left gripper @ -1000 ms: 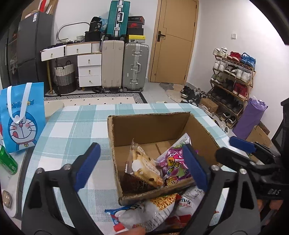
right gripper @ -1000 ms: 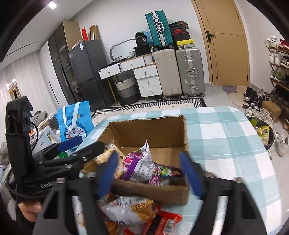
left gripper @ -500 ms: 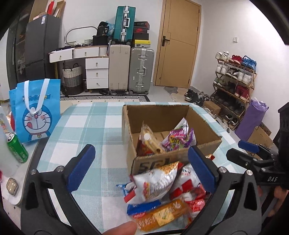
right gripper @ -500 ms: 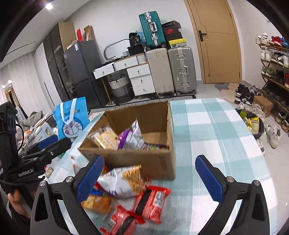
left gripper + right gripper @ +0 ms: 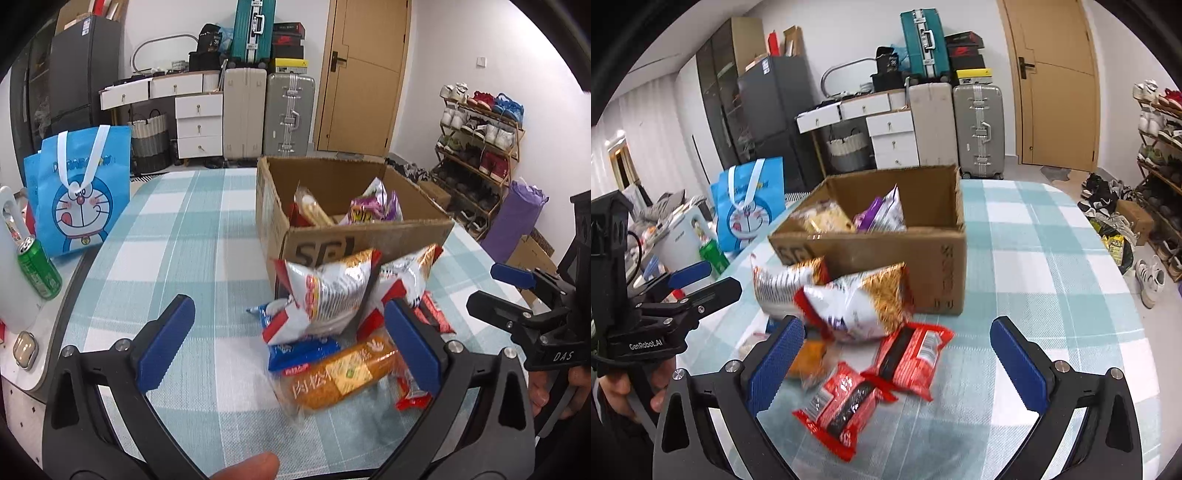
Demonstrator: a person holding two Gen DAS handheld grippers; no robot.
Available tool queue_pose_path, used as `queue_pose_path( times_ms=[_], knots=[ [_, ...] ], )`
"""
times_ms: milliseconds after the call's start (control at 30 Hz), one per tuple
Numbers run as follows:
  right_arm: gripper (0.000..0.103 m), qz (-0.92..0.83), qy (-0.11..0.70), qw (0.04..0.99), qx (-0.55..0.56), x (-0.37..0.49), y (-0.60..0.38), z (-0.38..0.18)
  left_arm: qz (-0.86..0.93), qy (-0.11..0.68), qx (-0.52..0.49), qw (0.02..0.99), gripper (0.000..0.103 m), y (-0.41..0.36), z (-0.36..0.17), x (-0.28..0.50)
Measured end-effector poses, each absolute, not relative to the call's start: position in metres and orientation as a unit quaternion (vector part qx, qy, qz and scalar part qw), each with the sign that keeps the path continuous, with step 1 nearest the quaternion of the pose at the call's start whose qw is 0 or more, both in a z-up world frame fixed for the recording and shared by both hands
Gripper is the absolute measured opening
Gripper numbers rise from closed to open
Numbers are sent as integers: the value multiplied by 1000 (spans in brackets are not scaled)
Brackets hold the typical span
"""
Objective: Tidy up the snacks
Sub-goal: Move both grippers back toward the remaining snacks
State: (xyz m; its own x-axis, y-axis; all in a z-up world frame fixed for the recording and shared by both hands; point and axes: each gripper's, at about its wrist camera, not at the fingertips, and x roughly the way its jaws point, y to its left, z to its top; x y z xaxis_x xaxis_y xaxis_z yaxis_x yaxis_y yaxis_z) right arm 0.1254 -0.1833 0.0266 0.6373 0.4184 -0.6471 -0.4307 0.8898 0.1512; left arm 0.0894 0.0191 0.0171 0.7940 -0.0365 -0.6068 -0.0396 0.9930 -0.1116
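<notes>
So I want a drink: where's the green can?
The green can stands at the left edge of the left wrist view, off the checked cloth, just below the blue cartoon bag.

A lived-in home — suitcases (image 5: 290,114), shoe rack (image 5: 480,144), fridge (image 5: 85,70), checked tablecloth (image 5: 207,236).

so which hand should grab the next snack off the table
Probably the right: the right gripper is open with the red packets lying loose between its fingers. The left gripper faces a stacked heap.
</notes>
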Motion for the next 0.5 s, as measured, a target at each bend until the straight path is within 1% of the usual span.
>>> queue_pose_path(
  times_ms=[133,500],
  knots=[
    [103,228,362,904,-26,125,-178,20,-9,339,-53,939,102,14,5,90],
    [103,227,426,874,-54,129,-160,-20,-17,372,-44,927,102,7,-14,101]
  ],
)
